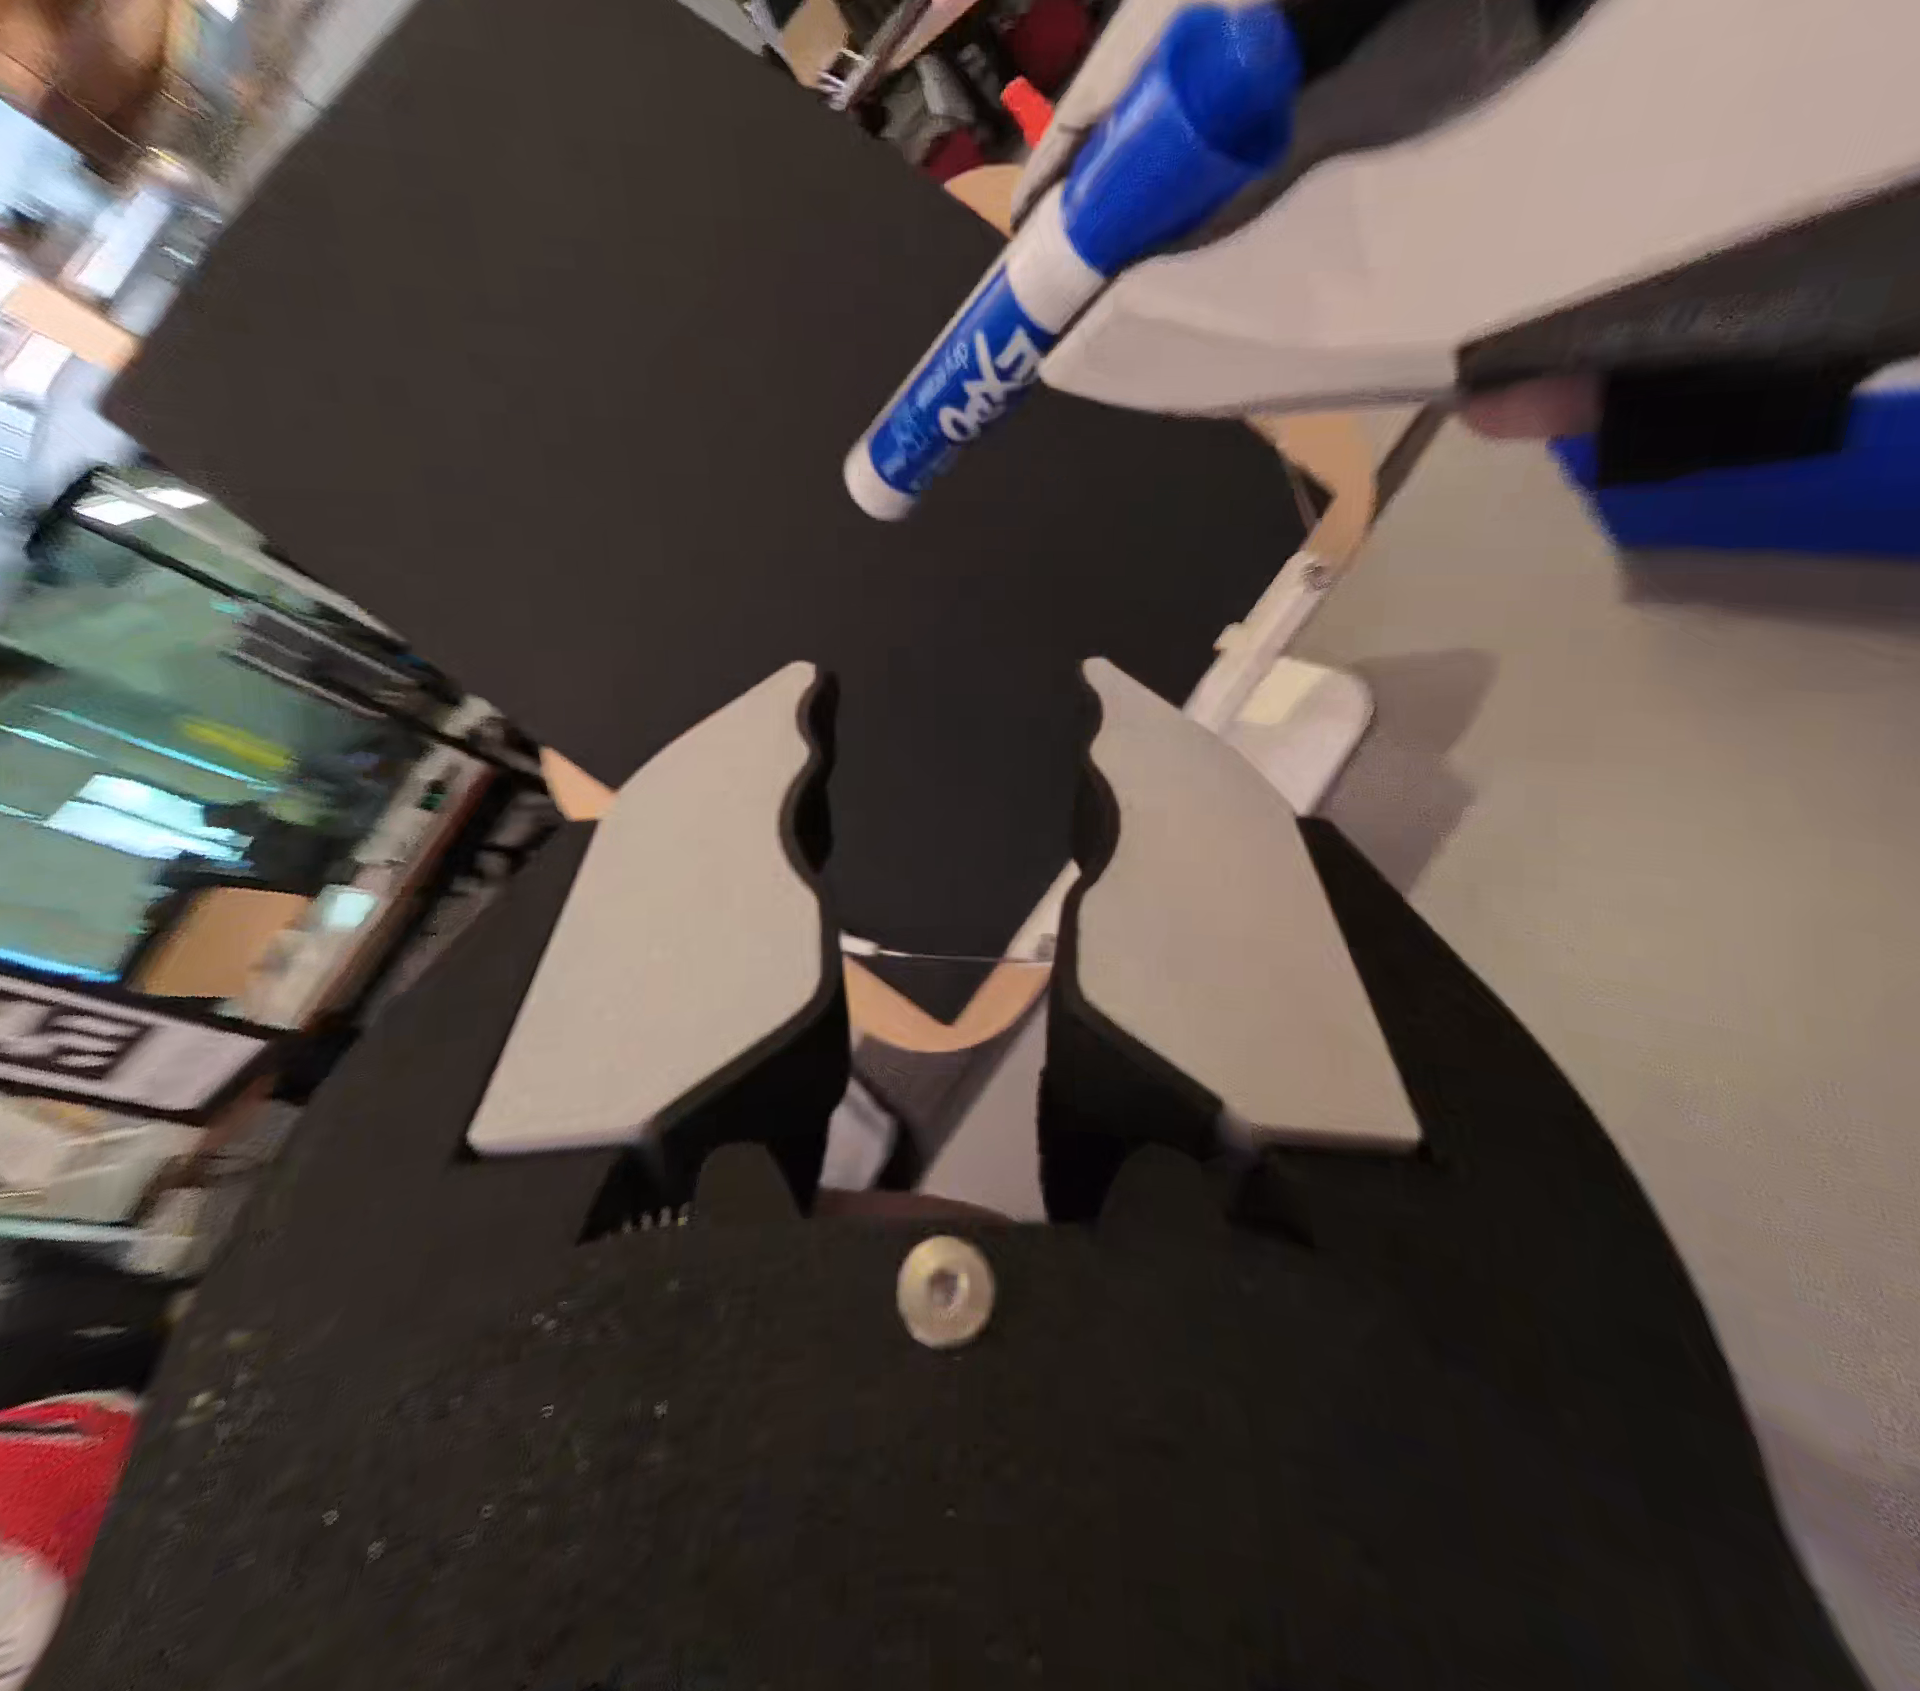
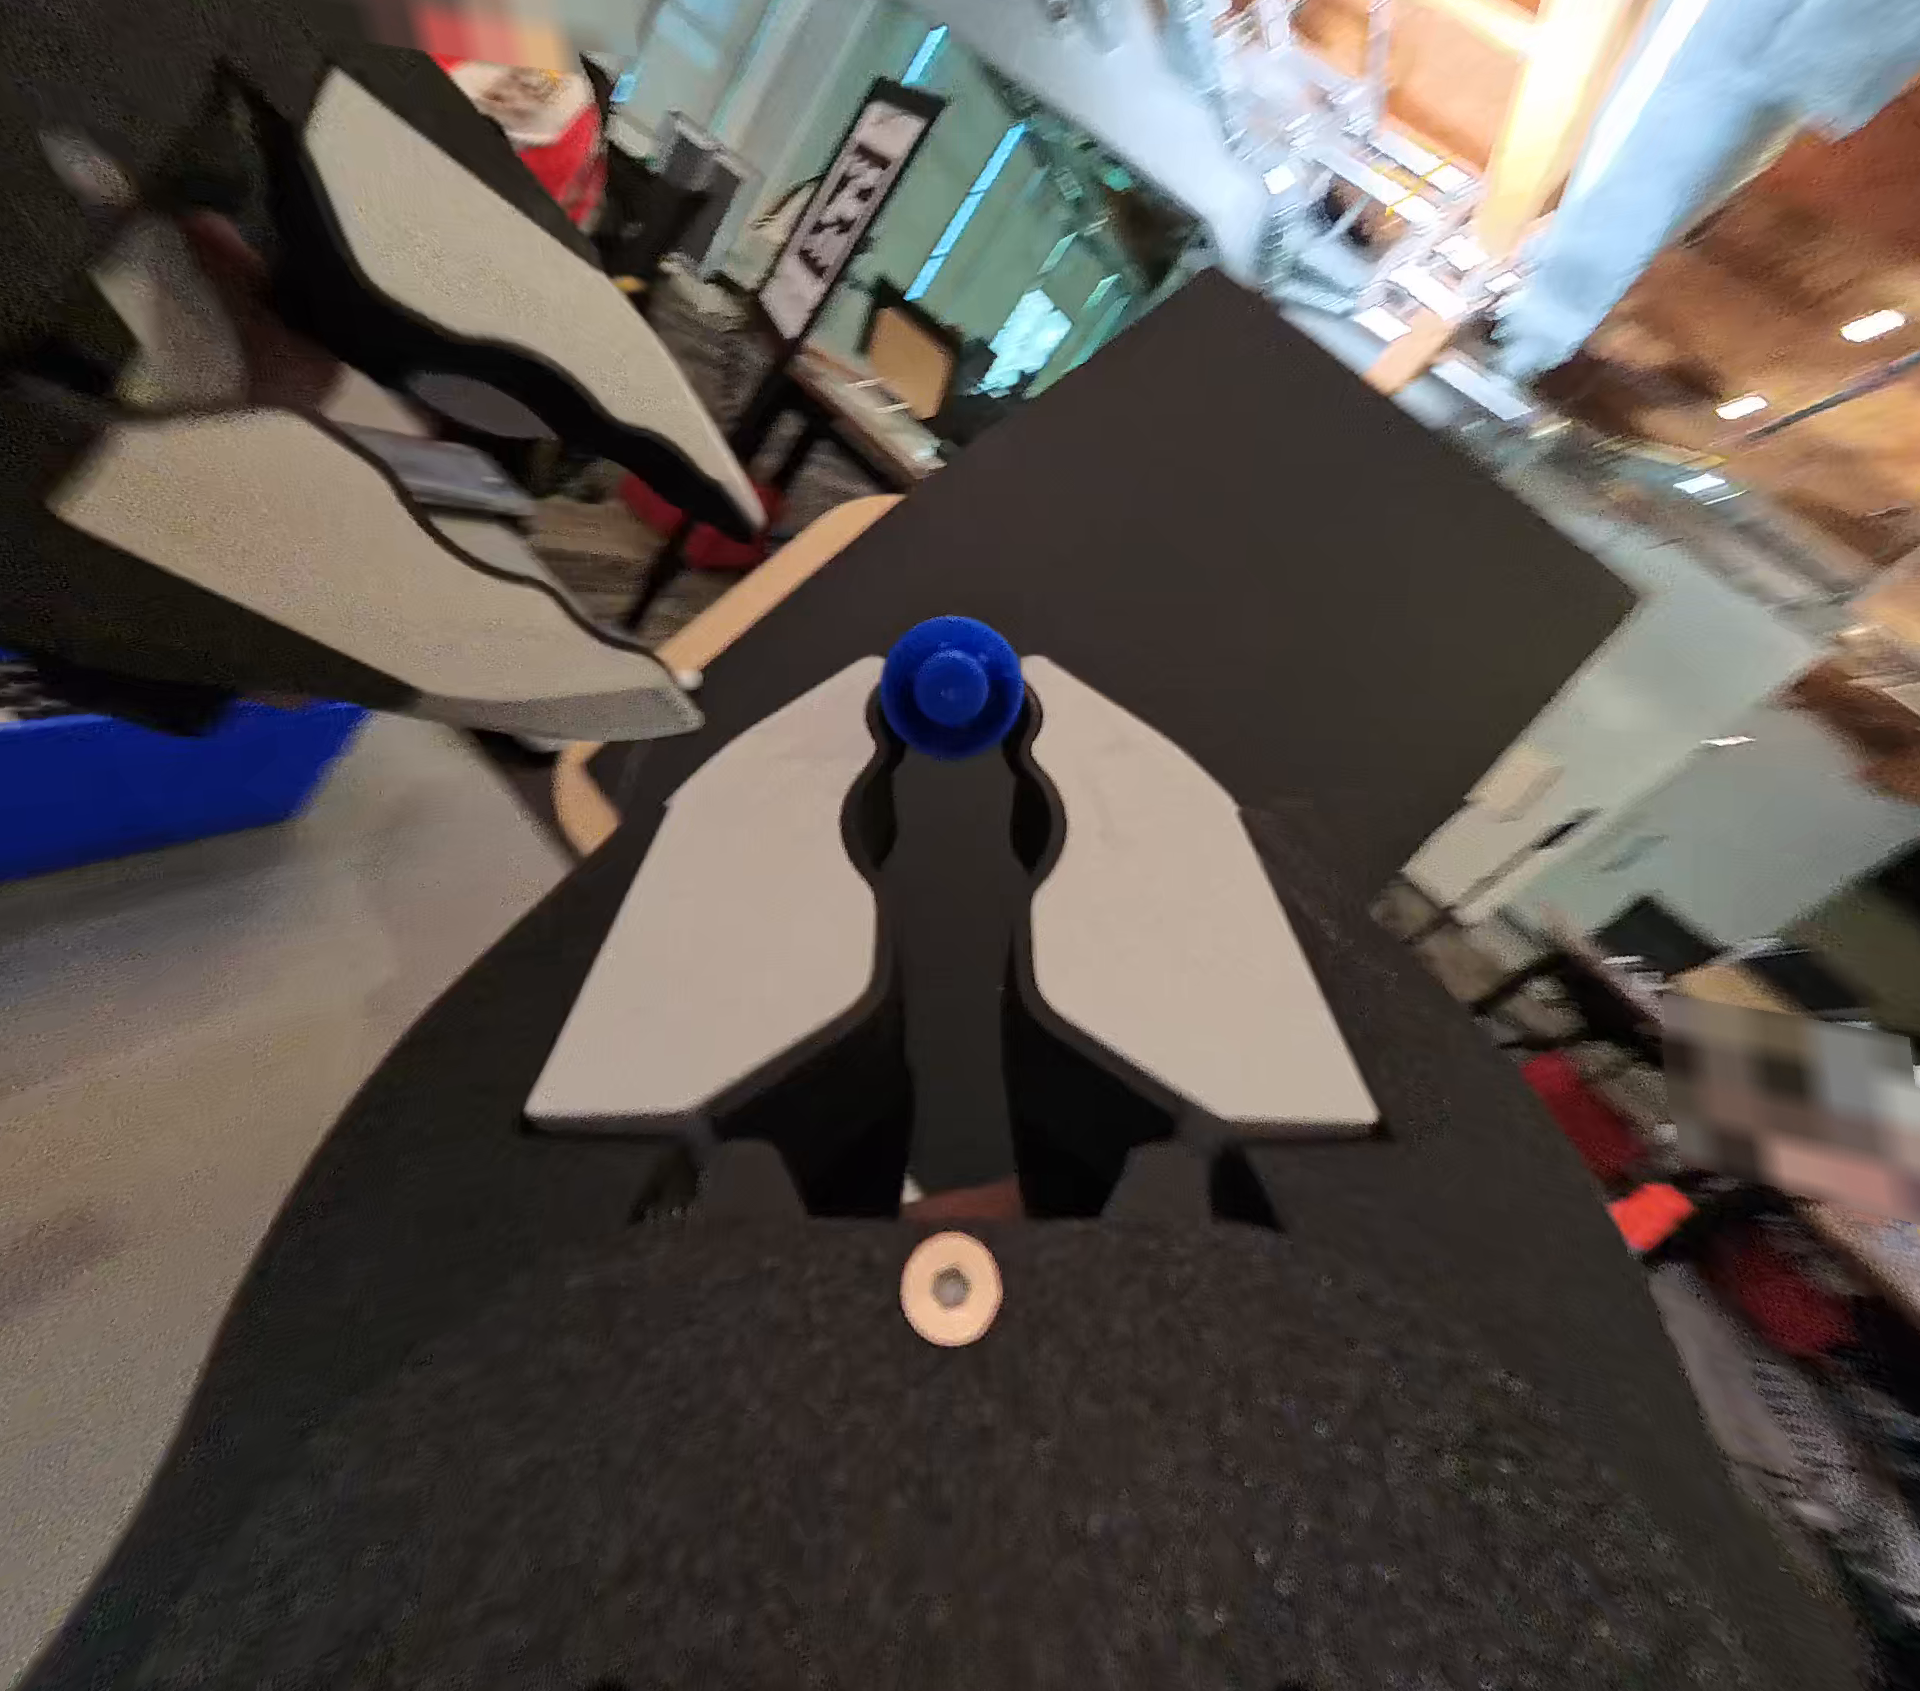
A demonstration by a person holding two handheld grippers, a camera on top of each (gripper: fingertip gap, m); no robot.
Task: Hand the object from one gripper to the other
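Currently right tool (image 2: 951, 691) clamps marker (image 1: 1049, 270), left tool (image 1: 956, 737) apart.

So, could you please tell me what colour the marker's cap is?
Blue, on the marker with a white and blue barrel; the left wrist view shows it best, held by the right tool.

The left claw (image 1: 956, 748) is wide open with nothing in it. Up to the right, the right claw (image 1: 1174, 207) grips a blue marker (image 1: 1081, 259) by its cap, above the black surface (image 1: 582, 353).
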